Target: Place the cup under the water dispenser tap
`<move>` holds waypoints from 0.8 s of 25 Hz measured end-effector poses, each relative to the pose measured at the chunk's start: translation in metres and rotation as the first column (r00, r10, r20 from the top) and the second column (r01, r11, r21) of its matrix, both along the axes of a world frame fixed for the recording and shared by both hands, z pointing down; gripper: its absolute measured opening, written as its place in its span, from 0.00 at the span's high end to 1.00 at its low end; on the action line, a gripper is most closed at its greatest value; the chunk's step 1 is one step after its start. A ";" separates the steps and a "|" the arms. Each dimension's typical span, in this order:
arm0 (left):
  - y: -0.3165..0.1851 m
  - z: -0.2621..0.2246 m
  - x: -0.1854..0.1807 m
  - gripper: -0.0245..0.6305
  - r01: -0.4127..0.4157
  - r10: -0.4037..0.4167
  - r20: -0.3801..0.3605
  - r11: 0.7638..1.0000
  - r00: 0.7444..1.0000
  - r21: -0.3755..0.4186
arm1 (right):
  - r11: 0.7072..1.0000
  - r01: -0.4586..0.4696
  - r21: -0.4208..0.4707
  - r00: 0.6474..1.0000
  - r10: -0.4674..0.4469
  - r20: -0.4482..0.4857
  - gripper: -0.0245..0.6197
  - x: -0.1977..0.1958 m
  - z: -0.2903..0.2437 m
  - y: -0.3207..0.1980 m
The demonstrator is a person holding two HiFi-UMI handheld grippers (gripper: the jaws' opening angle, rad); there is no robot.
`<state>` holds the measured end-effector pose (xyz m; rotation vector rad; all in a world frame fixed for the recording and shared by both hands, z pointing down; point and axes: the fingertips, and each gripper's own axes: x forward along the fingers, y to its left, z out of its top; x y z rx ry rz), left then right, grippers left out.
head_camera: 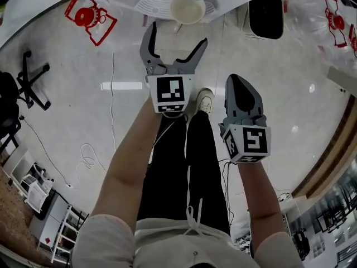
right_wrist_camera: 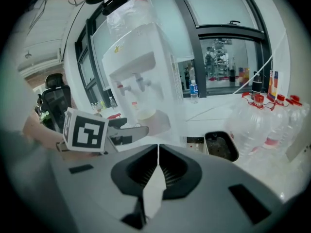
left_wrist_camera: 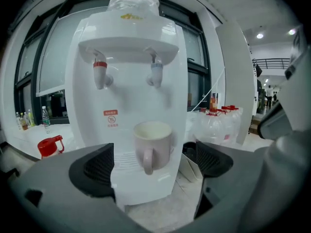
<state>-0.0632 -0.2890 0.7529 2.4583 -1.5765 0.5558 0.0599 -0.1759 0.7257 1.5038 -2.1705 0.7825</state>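
A cream cup (left_wrist_camera: 153,141) stands on the drip tray of the white water dispenser (left_wrist_camera: 130,38), right below its blue tap (left_wrist_camera: 156,72), with the red tap (left_wrist_camera: 99,72) to the left. The handle faces me. My left gripper (left_wrist_camera: 153,165) is open, its pads a little in front of the cup on either side, touching nothing. In the head view the cup (head_camera: 187,9) sits beyond the open left gripper (head_camera: 177,33). My right gripper (head_camera: 239,81) hangs lower and to the right, shut and empty. From the right gripper (right_wrist_camera: 157,165) I see the cup (right_wrist_camera: 145,114) and the left gripper (right_wrist_camera: 121,130).
Several large clear water bottles with red caps (right_wrist_camera: 257,118) stand right of the dispenser, beside a black bin (right_wrist_camera: 221,145). A red jug (left_wrist_camera: 48,145) sits on the counter at the left. An office chair (head_camera: 25,82) and loose cables (head_camera: 83,155) are on the floor.
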 end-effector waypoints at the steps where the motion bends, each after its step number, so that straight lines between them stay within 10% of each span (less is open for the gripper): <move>1: 0.009 -0.003 0.000 0.15 0.003 -0.003 0.003 1.000 1.000 -0.018 | 1.000 -0.006 0.002 1.000 0.006 0.004 0.92 0.000 -0.007 0.000; 10: 0.084 -0.064 0.019 0.18 -0.081 0.028 -0.232 0.972 0.972 -0.220 | 1.000 -0.015 0.018 1.000 0.015 0.025 0.92 -0.024 -0.086 0.018; 20: 0.098 -0.221 -0.013 0.83 -0.064 0.038 -0.231 0.993 0.972 -0.104 | 0.990 -0.008 0.141 0.999 0.002 0.043 0.92 -0.044 -0.218 0.018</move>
